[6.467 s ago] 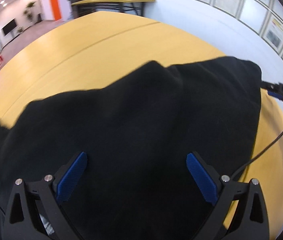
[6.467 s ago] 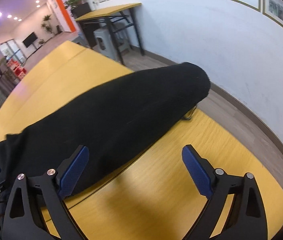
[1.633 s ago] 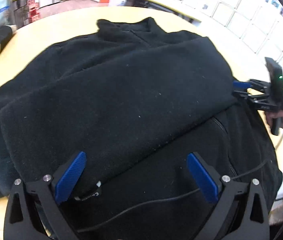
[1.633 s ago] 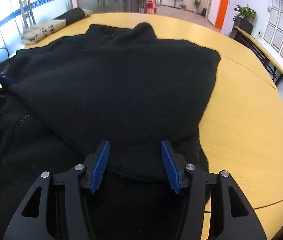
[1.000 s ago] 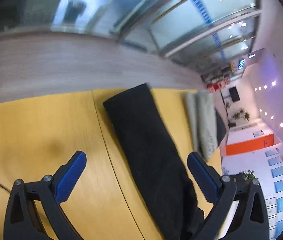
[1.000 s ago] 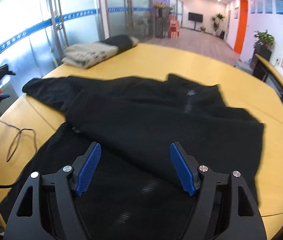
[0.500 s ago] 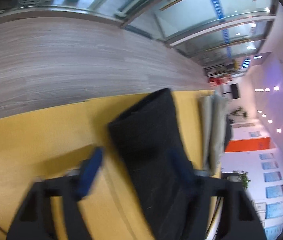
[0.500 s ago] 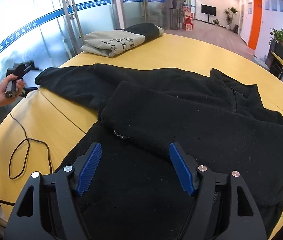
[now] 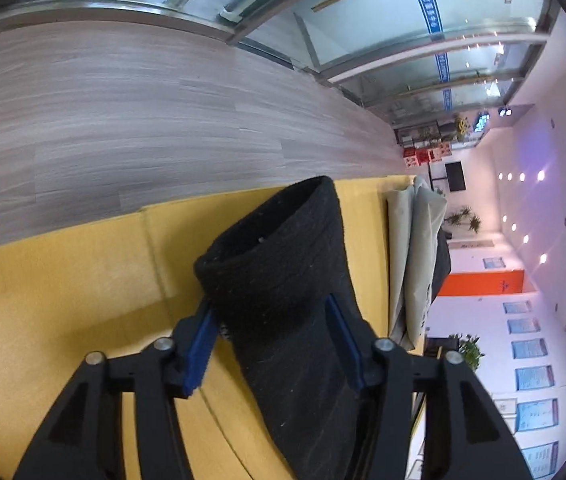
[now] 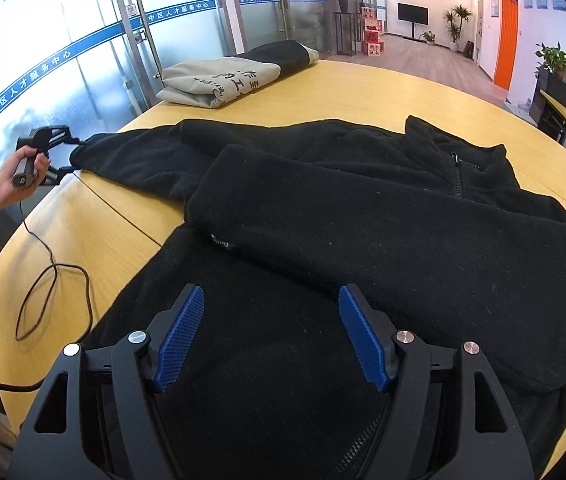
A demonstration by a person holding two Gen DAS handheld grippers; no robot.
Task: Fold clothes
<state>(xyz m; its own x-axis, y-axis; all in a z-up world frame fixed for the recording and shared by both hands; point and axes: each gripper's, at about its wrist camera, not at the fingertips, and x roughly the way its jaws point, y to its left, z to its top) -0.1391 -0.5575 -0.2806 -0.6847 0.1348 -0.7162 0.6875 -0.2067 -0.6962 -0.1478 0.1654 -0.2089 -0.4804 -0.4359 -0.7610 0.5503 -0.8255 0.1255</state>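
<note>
A black fleece jacket (image 10: 383, 240) lies spread on the yellow round table (image 10: 363, 88), with one sleeve folded across its chest. The other sleeve stretches out to the left. Its cuff (image 9: 279, 264) sits bunched between the blue pads of my left gripper (image 9: 273, 332), which pinch it while the jaws are opening slightly. The right wrist view shows that left gripper (image 10: 75, 156) at the table's left edge, held by a hand (image 10: 7, 184). My right gripper (image 10: 271, 336) hovers open over the jacket's lower body, with nothing between its fingers.
A folded beige and black garment (image 10: 223, 76) lies at the far edge of the table, and also shows beside the sleeve (image 9: 411, 248). A black cable (image 10: 43, 292) loops on the table's left part. Beyond the left edge are wooden floor and glass doors.
My left gripper went from wide open above the sleeve end to closed around the cuff, sinking toward the table. My right gripper drew a little nearer to the jacket and stayed open.
</note>
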